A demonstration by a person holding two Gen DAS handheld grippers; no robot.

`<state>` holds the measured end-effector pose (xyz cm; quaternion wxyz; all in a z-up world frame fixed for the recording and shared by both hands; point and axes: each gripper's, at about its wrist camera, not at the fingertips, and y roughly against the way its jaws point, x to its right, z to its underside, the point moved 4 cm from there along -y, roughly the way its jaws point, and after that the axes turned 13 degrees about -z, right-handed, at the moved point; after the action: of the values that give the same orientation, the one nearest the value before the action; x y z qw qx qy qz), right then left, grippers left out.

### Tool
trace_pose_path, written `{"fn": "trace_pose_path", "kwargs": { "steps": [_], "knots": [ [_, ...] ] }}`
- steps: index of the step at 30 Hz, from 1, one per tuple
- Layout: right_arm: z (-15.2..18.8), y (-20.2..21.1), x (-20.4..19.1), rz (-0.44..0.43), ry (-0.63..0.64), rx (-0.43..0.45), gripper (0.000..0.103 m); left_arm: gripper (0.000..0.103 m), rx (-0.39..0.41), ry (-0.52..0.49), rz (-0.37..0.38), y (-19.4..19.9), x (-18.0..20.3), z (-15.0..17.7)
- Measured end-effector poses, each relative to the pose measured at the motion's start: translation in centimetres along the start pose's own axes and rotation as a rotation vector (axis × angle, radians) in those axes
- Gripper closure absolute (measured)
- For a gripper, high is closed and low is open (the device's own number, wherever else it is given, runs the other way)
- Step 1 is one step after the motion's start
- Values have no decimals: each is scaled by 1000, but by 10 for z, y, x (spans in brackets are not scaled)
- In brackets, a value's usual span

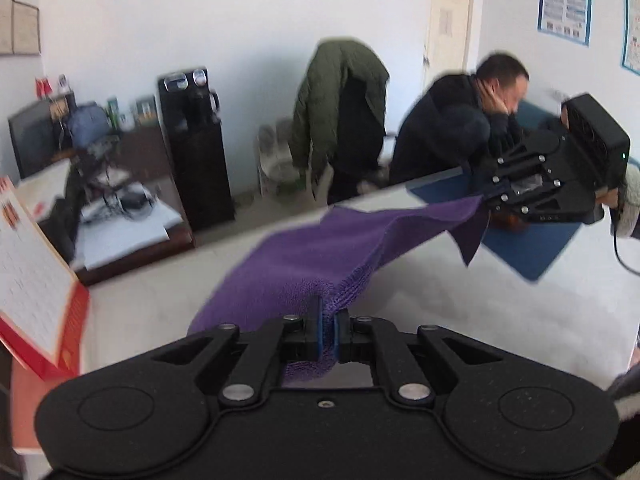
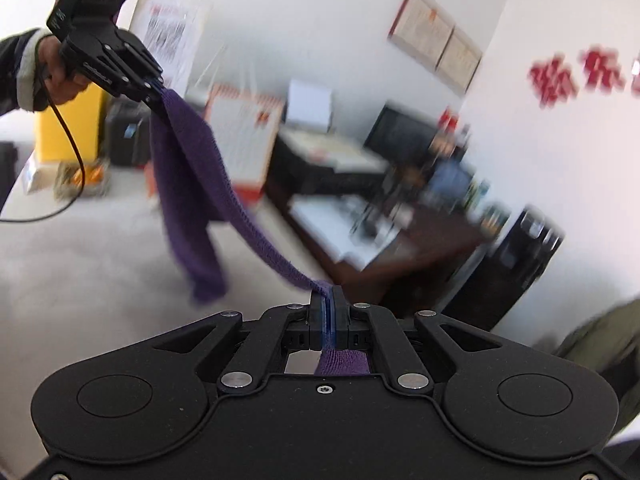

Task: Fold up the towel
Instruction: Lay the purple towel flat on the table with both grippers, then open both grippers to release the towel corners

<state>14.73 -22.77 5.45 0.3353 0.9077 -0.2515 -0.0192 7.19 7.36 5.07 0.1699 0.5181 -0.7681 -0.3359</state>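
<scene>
A purple towel point(image 1: 320, 256) hangs stretched in the air between both grippers, above a white table point(image 1: 440, 304). My left gripper point(image 1: 329, 320) is shut on one corner of it, close to the camera. The right gripper point(image 1: 486, 200) pinches the other corner at the far right of the left wrist view. In the right wrist view my right gripper point(image 2: 327, 304) is shut on the towel point(image 2: 188, 184), whose top edge runs up to the left gripper point(image 2: 158, 94) at the upper left. The rest of the cloth droops below that gripper toward the table point(image 2: 80, 264).
A blue mat point(image 1: 528, 244) lies on the table's far right. A red-and-white calendar point(image 1: 36, 280) stands at the left edge. A person point(image 1: 460, 128) sits behind the table, beside a chair draped with a green coat point(image 1: 336, 108). A desk point(image 2: 360, 216) and black water dispenser point(image 1: 196, 144) stand beyond.
</scene>
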Motion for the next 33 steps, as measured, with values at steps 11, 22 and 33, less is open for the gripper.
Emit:
{"fn": "trace_pose_path", "kwargs": {
  "steps": [11, 22, 33],
  "knots": [
    [157, -43, -109, -152, -262, -241, 101, 97, -338, 54, 22, -64, 65, 145],
    [179, -9, -134, -231, -583, -160, 69, 90, -362, 189, -6, -30, 62, 173],
    [137, 42, -100, -307, -675, 57, 52, 84, -298, 367, -49, 17, 33, 164]
  ]
}}
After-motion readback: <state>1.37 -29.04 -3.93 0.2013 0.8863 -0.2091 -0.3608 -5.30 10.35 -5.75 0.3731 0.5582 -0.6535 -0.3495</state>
